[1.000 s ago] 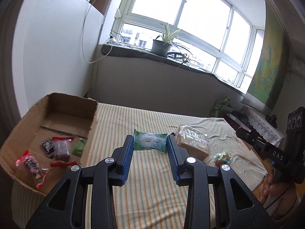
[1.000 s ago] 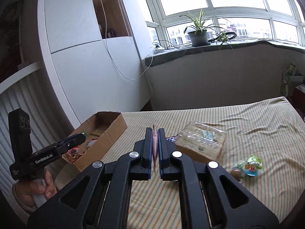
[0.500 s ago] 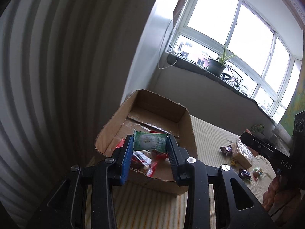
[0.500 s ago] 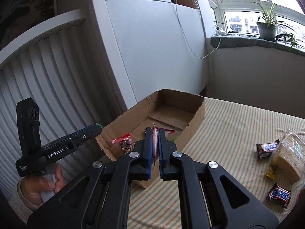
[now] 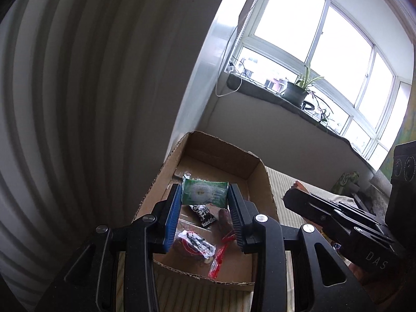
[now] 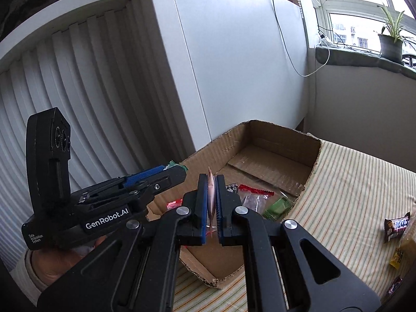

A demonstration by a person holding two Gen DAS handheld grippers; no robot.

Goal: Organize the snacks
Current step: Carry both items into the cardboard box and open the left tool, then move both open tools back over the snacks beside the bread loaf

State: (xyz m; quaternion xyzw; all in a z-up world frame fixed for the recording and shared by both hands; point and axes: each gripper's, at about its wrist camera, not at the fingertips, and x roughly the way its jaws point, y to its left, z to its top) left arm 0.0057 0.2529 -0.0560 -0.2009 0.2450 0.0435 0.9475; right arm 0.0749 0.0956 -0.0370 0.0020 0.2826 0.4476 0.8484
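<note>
My left gripper (image 5: pixel 205 195) is shut on a green snack packet (image 5: pixel 204 193) and holds it above the open cardboard box (image 5: pixel 260 179). My right gripper (image 6: pixel 212 182) is shut on a thin pink packet (image 6: pixel 211 192), seen edge-on, above the near end of the same box (image 6: pixel 283 135). Inside the box lie red-trimmed clear packets (image 6: pixel 253 195), a green packet (image 6: pixel 278 208) and a black packet (image 5: pixel 204 214). The left gripper also shows at the left in the right wrist view (image 6: pixel 166 173), and the right gripper at the right in the left wrist view (image 5: pixel 293 195).
The box sits on a striped cloth (image 6: pixel 358 195) against a white ribbed wall (image 6: pixel 65 83) and white cabinet (image 6: pixel 234 65). Chocolate bars (image 6: pixel 396 227) and other snacks lie on the cloth at the right. A windowsill with a potted plant (image 5: pixel 299 88) runs behind.
Both grippers have swung left from the middle of the cloth to over the box, each still holding its packet. The two grippers now sit close together.
</note>
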